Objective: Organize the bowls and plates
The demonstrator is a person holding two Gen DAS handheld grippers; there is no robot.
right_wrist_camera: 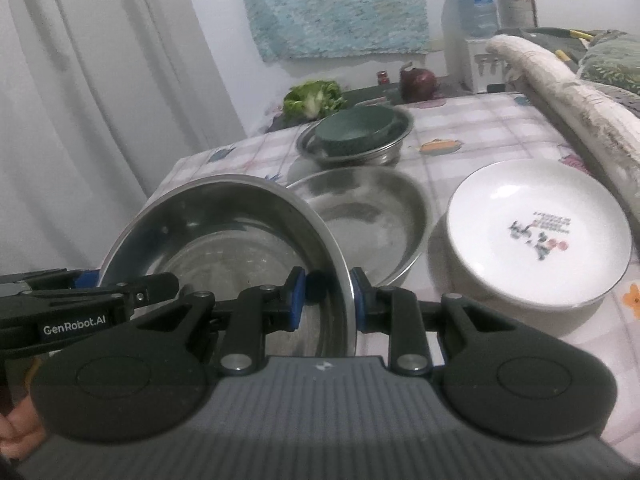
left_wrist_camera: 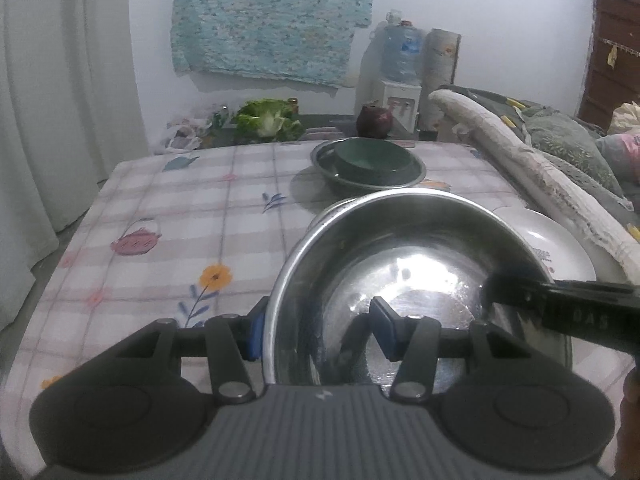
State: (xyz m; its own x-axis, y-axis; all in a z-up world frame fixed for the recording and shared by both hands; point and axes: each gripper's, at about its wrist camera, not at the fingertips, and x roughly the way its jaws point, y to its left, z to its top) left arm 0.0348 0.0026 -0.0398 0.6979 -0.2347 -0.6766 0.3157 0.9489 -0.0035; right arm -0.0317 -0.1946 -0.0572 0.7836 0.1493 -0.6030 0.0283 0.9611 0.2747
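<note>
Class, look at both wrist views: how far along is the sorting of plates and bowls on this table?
Done: a green bowl already sits nested in a steel bowl at the far end. In hand: both the left gripper and the right gripper straddle the rim of a tilted steel bowl. Left: a second steel bowl and the white plate remain separate on the tablecloth.

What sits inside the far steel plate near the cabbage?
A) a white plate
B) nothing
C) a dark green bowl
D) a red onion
C: in the right wrist view the dark green bowl rests inside the far steel plate, in front of the cabbage.
</note>
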